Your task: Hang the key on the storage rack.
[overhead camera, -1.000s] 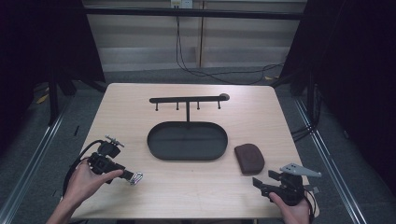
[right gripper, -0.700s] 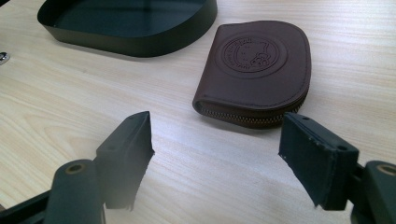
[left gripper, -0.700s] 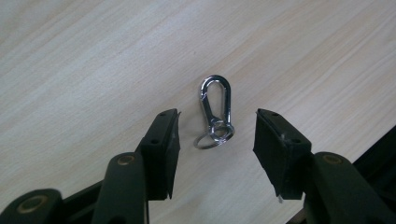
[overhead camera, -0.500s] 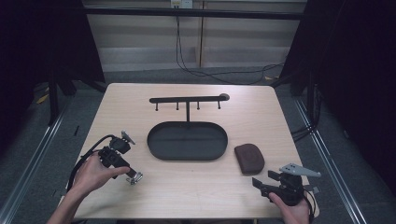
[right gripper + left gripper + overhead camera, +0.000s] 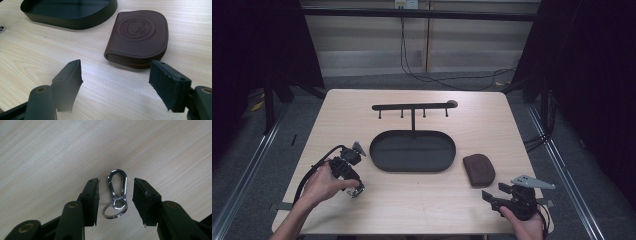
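Left gripper view: left tongs apart, straddling clip, not gripping; right tongs wide, facing pouch.

a lab (dark curtains, floor rails, cables).

The middle of the pale wooden table is taken by a black oval metal tray, with a black hook rail on a thin post standing just behind it — a barrier across the centre. Right of the tray a brown zipped leather pouch lies on the wood. Bare tabletop runs along the front edge between the two hands, and down both sides of the tray.
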`<move>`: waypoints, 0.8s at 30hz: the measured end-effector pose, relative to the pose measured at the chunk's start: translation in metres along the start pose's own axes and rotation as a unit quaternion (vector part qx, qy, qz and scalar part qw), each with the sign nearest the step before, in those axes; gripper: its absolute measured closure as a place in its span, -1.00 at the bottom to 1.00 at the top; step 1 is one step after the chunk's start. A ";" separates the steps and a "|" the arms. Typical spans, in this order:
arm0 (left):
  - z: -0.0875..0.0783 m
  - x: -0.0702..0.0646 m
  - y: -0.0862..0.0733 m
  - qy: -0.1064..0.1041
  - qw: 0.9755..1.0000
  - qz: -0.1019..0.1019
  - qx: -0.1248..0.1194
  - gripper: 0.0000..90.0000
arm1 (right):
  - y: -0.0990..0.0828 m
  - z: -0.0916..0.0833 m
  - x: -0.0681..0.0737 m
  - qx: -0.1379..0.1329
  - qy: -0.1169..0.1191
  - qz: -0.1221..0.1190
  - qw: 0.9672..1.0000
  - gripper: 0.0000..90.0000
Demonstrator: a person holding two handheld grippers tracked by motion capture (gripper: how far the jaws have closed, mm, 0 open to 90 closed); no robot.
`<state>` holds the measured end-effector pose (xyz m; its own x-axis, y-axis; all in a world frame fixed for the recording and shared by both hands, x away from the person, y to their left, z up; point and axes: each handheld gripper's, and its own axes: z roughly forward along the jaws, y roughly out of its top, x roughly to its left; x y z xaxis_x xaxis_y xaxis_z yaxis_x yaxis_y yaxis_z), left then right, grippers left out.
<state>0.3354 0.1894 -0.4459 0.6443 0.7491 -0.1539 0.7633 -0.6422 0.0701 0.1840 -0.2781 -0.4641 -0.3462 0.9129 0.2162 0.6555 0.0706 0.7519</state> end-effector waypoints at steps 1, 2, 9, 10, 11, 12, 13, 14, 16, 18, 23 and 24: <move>0.001 -0.001 0.001 0.006 1.000 0.000 0.004 0.26 | 0.000 0.000 0.000 0.000 0.000 0.001 1.000 -0.41; 0.003 -0.002 0.002 0.008 1.000 -0.001 0.008 0.33 | 0.000 0.000 0.000 0.000 0.000 0.001 1.000 -0.41; 0.012 -0.006 0.003 0.010 1.000 -0.003 0.020 0.40 | 0.000 0.000 0.000 0.000 0.001 0.000 1.000 -0.41; 0.013 -0.006 0.003 0.009 1.000 -0.004 0.020 0.40 | 0.000 0.000 0.000 0.000 0.001 0.001 1.000 -0.41; 0.014 -0.006 0.004 0.008 1.000 -0.003 0.021 0.40 | 0.000 0.000 0.000 0.001 0.001 -0.001 1.000 -0.41; 0.014 -0.006 0.004 0.006 1.000 -0.003 0.020 0.40 | 0.000 0.000 0.000 0.001 0.001 0.000 1.000 -0.41; 0.015 -0.006 0.005 0.010 1.000 -0.001 0.021 0.40 | 0.000 0.000 0.000 0.000 0.001 0.000 1.000 -0.41; 0.016 -0.007 0.005 0.010 1.000 0.001 0.024 0.40 | 0.000 0.000 0.000 0.000 0.001 0.000 1.000 -0.41; 0.018 -0.009 0.006 0.016 0.999 0.006 0.029 0.39 | 0.000 0.000 0.000 0.000 0.002 0.001 1.000 -0.41; 0.020 -0.010 0.006 0.018 0.999 0.006 0.030 0.38 | 0.000 0.000 0.000 0.001 0.002 0.001 1.000 -0.41; 0.021 -0.011 0.006 0.019 0.999 0.007 0.029 0.36 | 0.000 0.000 0.000 0.002 0.001 0.000 1.000 -0.41; 0.021 -0.012 0.006 0.021 0.999 0.009 0.030 0.36 | 0.000 0.000 0.000 0.005 -0.001 0.001 1.000 -0.41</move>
<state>0.3314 0.1734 -0.4639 0.6602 0.7429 -0.1109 0.7484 -0.6631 0.0136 0.1841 -0.2782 -0.4646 -0.3433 0.9141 0.2160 0.6629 0.0729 0.7451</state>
